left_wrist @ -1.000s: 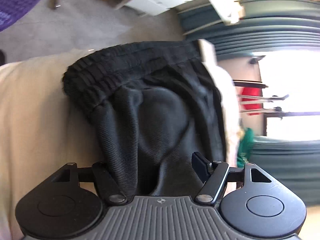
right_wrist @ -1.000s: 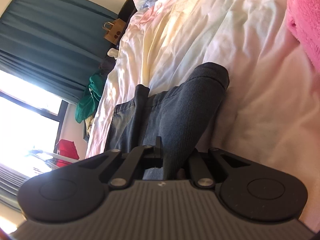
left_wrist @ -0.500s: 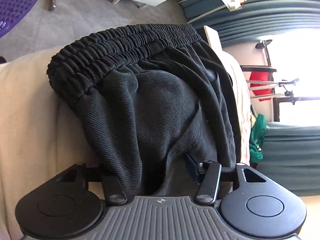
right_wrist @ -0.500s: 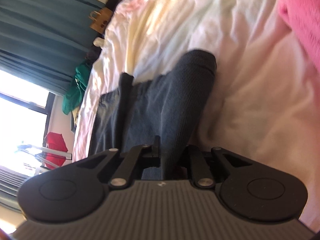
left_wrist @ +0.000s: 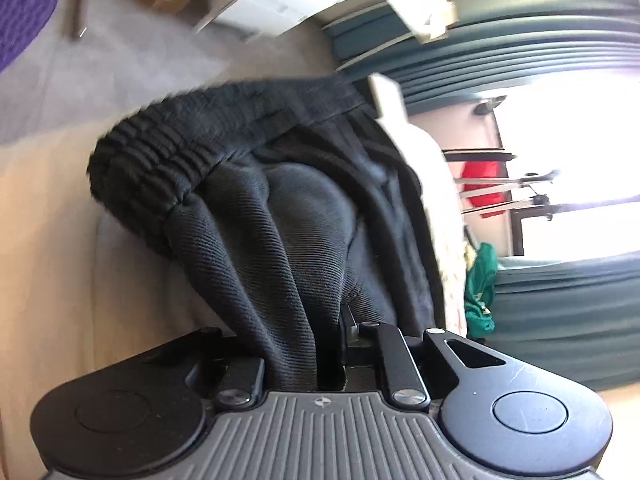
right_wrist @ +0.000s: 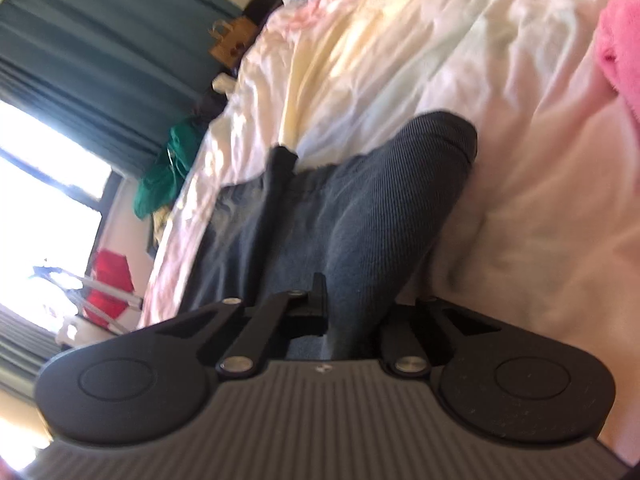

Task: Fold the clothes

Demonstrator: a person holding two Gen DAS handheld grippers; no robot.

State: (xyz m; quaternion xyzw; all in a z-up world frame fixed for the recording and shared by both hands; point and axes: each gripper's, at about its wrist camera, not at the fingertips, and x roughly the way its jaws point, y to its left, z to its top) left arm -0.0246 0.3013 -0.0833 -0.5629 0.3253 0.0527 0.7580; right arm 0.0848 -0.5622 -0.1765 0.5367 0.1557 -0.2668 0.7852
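Grasping step: left gripper [left_wrist: 320, 344] jaws closing on black ribbed-fabric shorts [left_wrist: 288, 232], right gripper [right_wrist: 352, 320] clamped on same; next, lifting both ends evenly for folding.

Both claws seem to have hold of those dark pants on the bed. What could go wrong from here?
The left gripper is closing on a thick bunch of the pants below the waistband, so it may catch extra layers and fold them crooked. The right gripper pinches only a narrow ridge of cloth, which might slip out. The pants could also drag the sheet along.
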